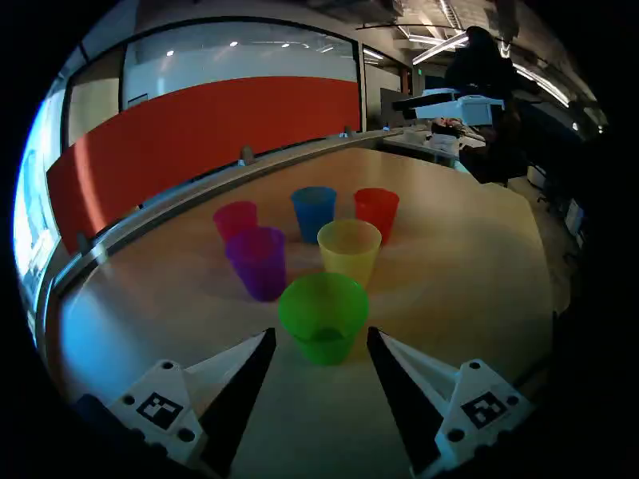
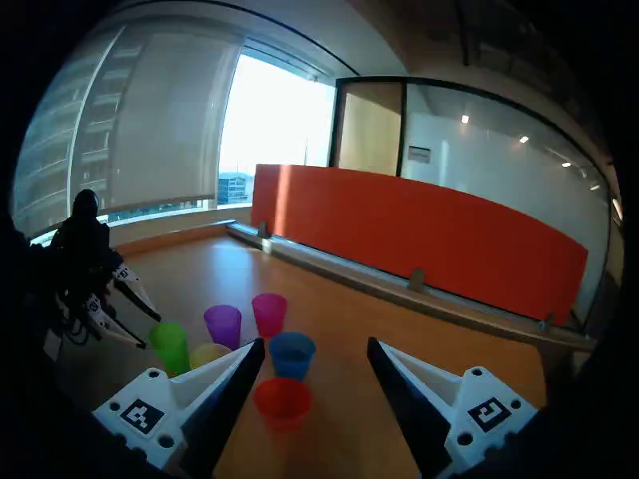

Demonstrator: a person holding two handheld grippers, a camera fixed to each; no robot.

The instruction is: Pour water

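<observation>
Several coloured plastic cups stand upright in a cluster on the wooden table [image 1: 471, 263]. The green cup [image 1: 323, 315] is nearest, just at the tips of my open left gripper [image 1: 321, 331], whose fingers flank it without touching. Behind it stand the purple cup [image 1: 257, 262], yellow cup [image 1: 349, 249], pink cup [image 1: 236, 219], blue cup [image 1: 313, 211] and red cup [image 1: 376, 211]. In the right gripper view, my right gripper [image 2: 315, 343] is open above the red cup [image 2: 282, 401] and blue cup [image 2: 291, 354]. The left gripper [image 2: 152, 333] sits by the green cup [image 2: 169, 346].
An orange partition [image 1: 200, 136] with a rail runs along the table's far edge. A dark-clothed person [image 2: 80, 239] holds the left gripper at the left of the right gripper view. Desks and equipment [image 1: 467, 112] stand beyond the table, and a bright window [image 2: 275, 128] lies behind.
</observation>
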